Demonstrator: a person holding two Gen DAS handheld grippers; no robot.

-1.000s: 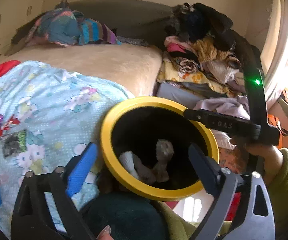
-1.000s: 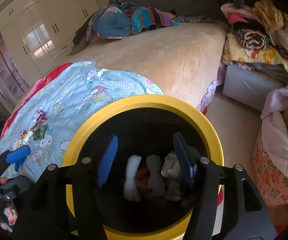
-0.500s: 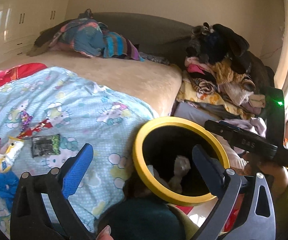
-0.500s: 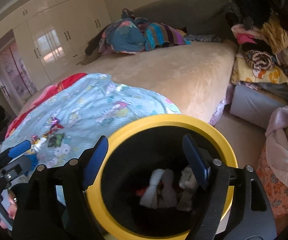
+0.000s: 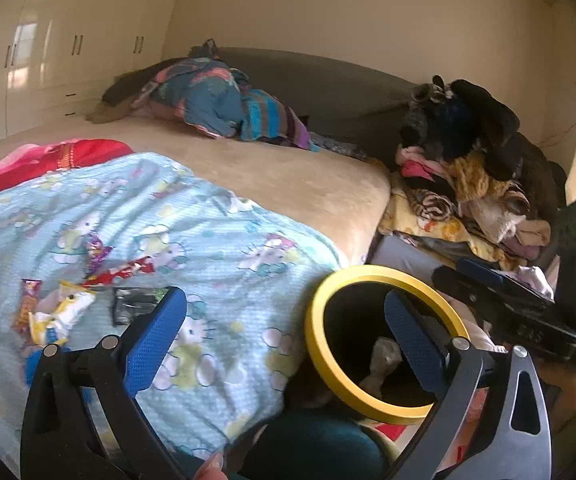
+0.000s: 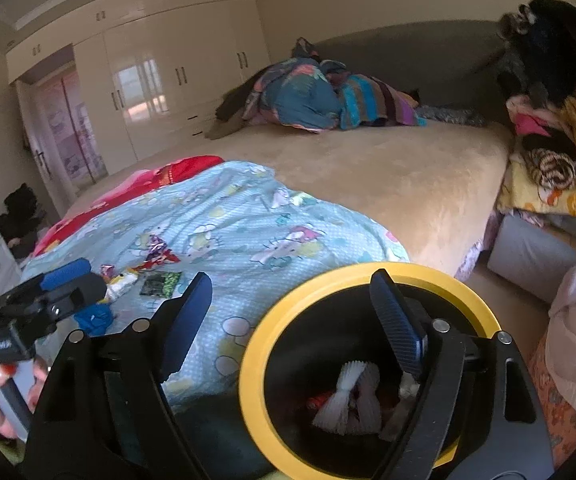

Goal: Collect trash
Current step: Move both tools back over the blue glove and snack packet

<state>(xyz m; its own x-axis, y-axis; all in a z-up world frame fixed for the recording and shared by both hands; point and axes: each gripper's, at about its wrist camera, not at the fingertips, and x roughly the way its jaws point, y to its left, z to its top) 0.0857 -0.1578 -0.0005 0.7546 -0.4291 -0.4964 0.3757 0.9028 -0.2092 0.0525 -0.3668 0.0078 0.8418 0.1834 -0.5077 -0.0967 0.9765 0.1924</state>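
A black bin with a yellow rim (image 5: 315, 340) (image 6: 252, 364) stands by the bed, with white crumpled tissues (image 6: 346, 394) and a red scrap inside. Snack wrappers (image 5: 61, 308) (image 6: 159, 254) and a black packet (image 5: 135, 300) (image 6: 161, 282) lie on the light-blue cartoon blanket (image 5: 215, 240). My left gripper (image 5: 283, 296) is open and empty above the blanket's edge, right of the wrappers. My right gripper (image 6: 291, 276) hangs over the bin's left rim, its jaws opening with nothing between them. Each gripper appears in the other's view (image 5: 460, 274) (image 6: 87, 278).
A beige bed (image 6: 388, 172) carries a bundle of colourful bedding (image 6: 316, 96) at its far end and a red cloth (image 5: 67, 152). A tall heap of clothes (image 5: 480, 168) rises right of the bin. A blue rag (image 6: 93, 318) lies near the wrappers. Cream wardrobes (image 6: 159, 68) line the far wall.
Both views have risen and swung left, so the bin has slid to the lower right and the wrappers have come into sight. The right gripper's jaws have spread wider.
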